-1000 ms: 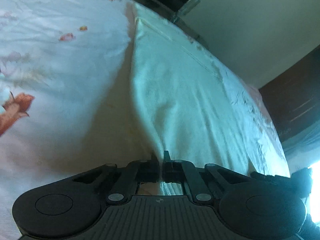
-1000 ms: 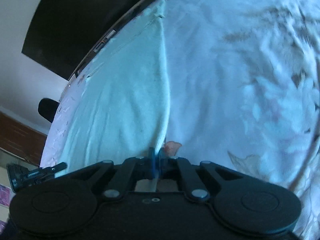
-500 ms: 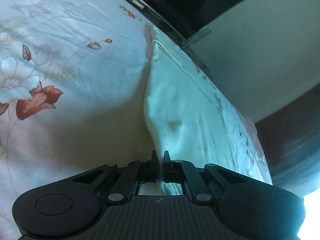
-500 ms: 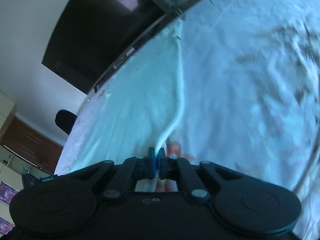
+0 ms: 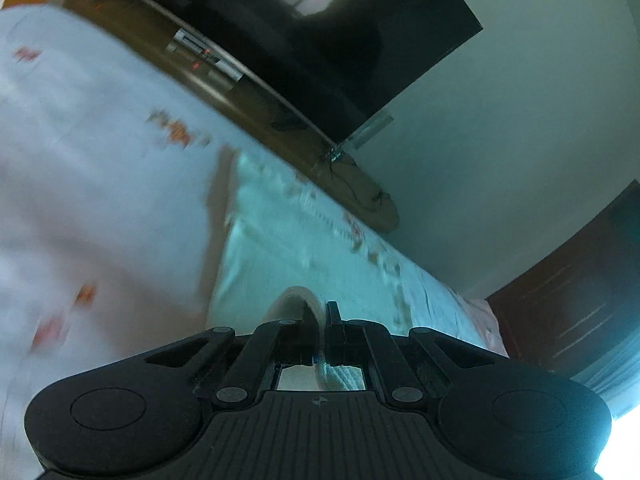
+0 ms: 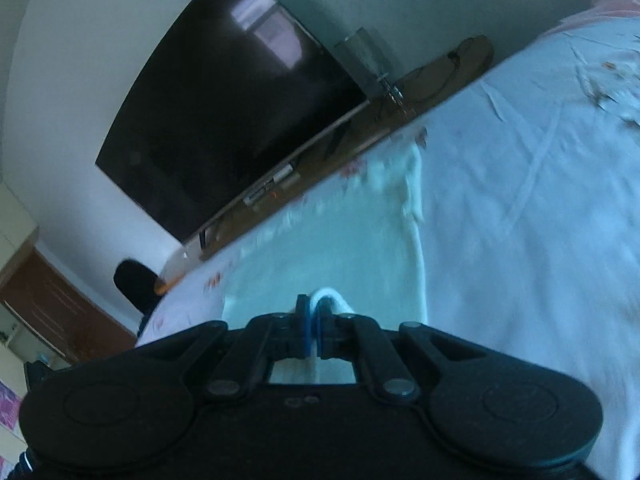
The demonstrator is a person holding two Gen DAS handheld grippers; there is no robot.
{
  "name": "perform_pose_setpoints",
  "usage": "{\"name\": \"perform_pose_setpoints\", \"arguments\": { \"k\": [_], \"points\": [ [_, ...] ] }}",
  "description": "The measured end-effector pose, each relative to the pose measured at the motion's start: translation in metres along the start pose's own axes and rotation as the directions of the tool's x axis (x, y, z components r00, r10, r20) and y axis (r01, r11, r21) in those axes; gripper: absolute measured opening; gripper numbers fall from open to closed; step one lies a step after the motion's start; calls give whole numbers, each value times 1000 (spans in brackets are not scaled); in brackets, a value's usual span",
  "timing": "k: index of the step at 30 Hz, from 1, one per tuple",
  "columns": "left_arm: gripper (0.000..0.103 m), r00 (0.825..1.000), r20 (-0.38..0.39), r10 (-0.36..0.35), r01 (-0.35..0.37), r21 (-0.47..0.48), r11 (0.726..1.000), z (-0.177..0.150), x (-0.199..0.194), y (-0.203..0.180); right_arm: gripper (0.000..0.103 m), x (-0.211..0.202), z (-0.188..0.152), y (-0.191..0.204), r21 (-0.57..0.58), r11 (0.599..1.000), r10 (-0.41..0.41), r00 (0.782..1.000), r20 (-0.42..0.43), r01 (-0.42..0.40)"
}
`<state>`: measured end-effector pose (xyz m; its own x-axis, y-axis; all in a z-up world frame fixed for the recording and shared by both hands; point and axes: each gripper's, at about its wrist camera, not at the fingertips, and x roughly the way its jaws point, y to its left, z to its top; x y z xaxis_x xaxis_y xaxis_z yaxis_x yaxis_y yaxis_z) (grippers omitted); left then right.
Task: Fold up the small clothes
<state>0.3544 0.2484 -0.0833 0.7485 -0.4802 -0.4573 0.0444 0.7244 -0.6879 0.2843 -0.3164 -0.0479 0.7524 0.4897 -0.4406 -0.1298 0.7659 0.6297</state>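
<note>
A small white garment lies on a floral bed sheet, stretching away from both grippers toward the bed's far edge. My left gripper is shut on the garment's near edge, which bulges up in a loop between the fingers. My right gripper is shut on another part of the same near edge of the garment, also looped up at the fingers. Both views are blurred by motion and tilted upward.
A dark TV screen hangs on the wall beyond the bed, above a wooden shelf. A dark wooden door stands at the right in the left wrist view. A black chair back stands at the bed's far corner.
Both grippers have lifted and tipped upward with the garment's near edge, so the wall and TV fill the upper views. The garment's visible length has shortened.
</note>
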Motion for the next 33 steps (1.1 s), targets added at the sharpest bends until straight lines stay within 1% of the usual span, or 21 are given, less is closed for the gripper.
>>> {"name": "perform_pose_setpoints", "arguments": {
  "k": [2, 6, 9, 10, 12, 15, 16, 17, 18, 19, 20, 21, 23, 25, 26, 28, 29, 30, 32, 33],
  "points": [
    [3, 1000, 4, 7, -7, 6, 1000, 25, 24, -2, 4, 20, 24, -6, 19, 1000, 10, 1000, 9, -10],
    [3, 999, -3, 32, -32, 8, 999, 62, 78, 2, 4, 66, 59, -23, 53, 998, 24, 1000, 16, -25],
    [3, 997, -14, 71, -70, 15, 997, 82, 116, 8, 4, 105, 82, -42, 93, 995, 34, 999, 7, -34],
    [3, 996, -24, 87, -86, 20, 996, 88, 134, 11, 4, 117, 86, -49, 108, 994, 32, 999, -1, -32],
    [3, 991, -45, 126, -124, 47, 991, 99, 165, 18, 4, 145, 98, -65, 139, 990, 38, 999, -18, -35],
    [4, 986, -73, 152, -147, 74, 986, 108, 207, 28, 4, 194, 113, -88, 167, 986, 22, 998, -66, -11],
    [4, 982, -47, 181, -178, 59, 982, 112, 216, 31, 7, 210, 116, -96, 182, 983, 24, 995, -92, -7],
    [4, 982, -27, 188, -187, 43, 981, 115, 221, 35, 14, 222, 119, -104, 191, 982, 21, 995, -98, -2],
    [4, 984, -9, 177, -177, 16, 984, 117, 222, 39, 23, 228, 121, -109, 180, 983, -11, 997, -75, 25],
    [4, 988, 20, 156, -156, -11, 988, 118, 220, 43, 39, 228, 123, -113, 170, 985, -36, 999, -34, 42],
    [4, 988, 41, 150, -149, -9, 989, 119, 218, 45, 46, 224, 125, -116, 165, 985, -52, 999, 8, 50],
    [4, 987, 48, 154, -155, 8, 988, 120, 217, 47, 45, 220, 126, -119, 159, 987, -41, 999, 30, 36],
    [4, 987, 25, 159, -161, 83, 984, 119, 221, 48, 45, 211, 127, -119, 104, 995, -8, 999, 43, 4],
    [4, 982, 1, 187, -184, 190, 964, 116, 226, 43, 45, 205, 127, -111, -3, 1000, -5, 1000, 30, 5],
    [4, 985, -7, 175, -169, 212, 962, 115, 226, 42, 45, 203, 126, -108, -46, 999, 12, 1000, 11, -11],
    [4, 984, -15, 178, -165, 299, 940, 112, 226, 34, 45, 202, 126, -102, -123, 992, 11, 1000, -16, -13],
    [4, 984, -18, 176, -161, 326, 932, 112, 224, 31, 45, 204, 126, -95, -183, 983, -2, 1000, -26, -3],
    [4, 982, -10, 188, -172, 357, 918, 112, 220, 26, 45, 206, 125, -89, -239, 971, -12, 999, -40, 2],
    [4, 977, 13, 213, -198, 421, 885, 116, 212, 21, 45, 211, 123, -83, -300, 954, -24, 997, -72, 1],
    [4, 976, 20, 216, -202, 443, 873, 115, 206, 20, 45, 212, 123, -80, -317, 948, -30, 996, -78, 4]
  ]
}}
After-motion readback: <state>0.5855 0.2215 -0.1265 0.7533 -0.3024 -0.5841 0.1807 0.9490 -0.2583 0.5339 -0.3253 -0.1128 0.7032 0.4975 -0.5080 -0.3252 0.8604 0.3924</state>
